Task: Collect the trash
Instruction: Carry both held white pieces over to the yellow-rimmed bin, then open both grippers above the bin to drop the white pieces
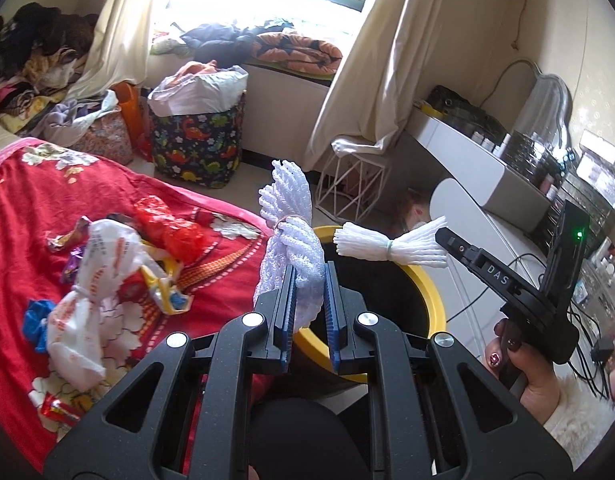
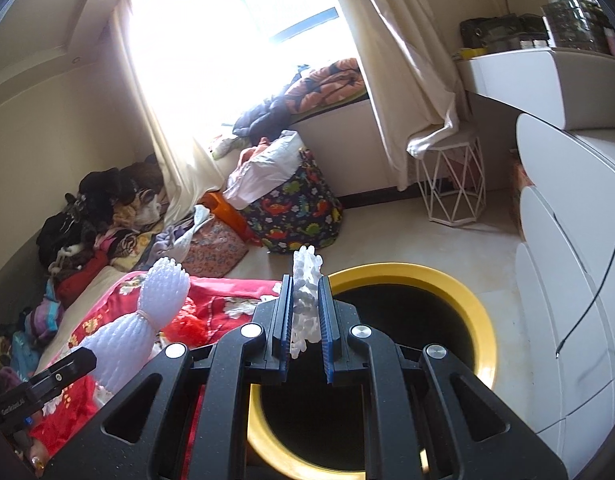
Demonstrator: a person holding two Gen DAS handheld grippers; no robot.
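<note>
Foam nets [image 1: 291, 236] in grippers above yellow-rimmed bin [image 2: 459, 292]

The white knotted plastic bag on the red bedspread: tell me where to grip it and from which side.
Grip the white knotted plastic bag at its cinched waist, coming from above with a finger either side. That is its narrowest, firmest part; the puffed ends would likely slip. Both grippers hold foam nets now, so drop one first.

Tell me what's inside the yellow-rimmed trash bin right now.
The round yellow-rimmed trash bin shows only a dark black interior; no trash is visible, and its bottom is hidden in shadow and partly behind the right tongs holding white foam netting.
</note>
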